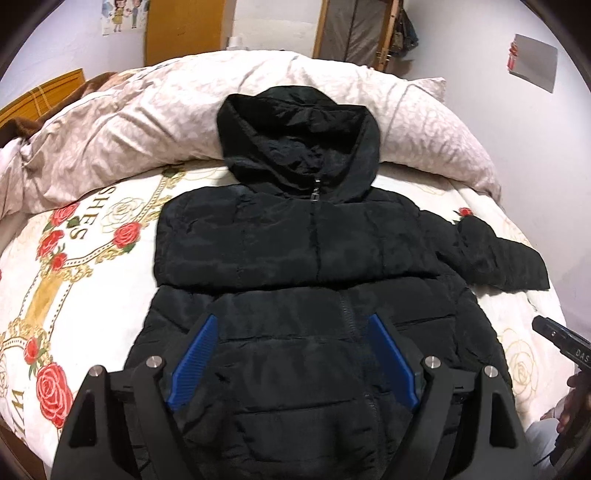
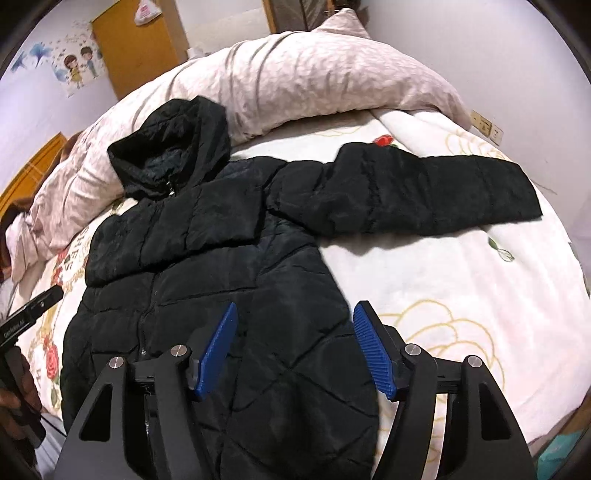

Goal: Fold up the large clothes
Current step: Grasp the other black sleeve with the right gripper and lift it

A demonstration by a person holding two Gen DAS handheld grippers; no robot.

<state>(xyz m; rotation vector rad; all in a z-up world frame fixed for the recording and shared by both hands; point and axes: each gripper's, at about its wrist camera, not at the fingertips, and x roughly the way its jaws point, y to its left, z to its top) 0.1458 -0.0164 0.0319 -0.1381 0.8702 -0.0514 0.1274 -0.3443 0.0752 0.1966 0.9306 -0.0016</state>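
A black hooded puffer jacket lies front up on the bed, zipped, hood toward the pillows. One sleeve lies folded across its chest. The other sleeve stretches out flat to the right. My left gripper is open and empty above the jacket's lower front. My right gripper is open and empty above the jacket's lower right hem. The right gripper's body also shows at the right edge of the left wrist view, and the left one at the left edge of the right wrist view.
The bed has a white cover with red roses. A pale rumpled quilt lies across the head of the bed behind the hood. A wall with a socket stands at the right. A wooden door is behind.
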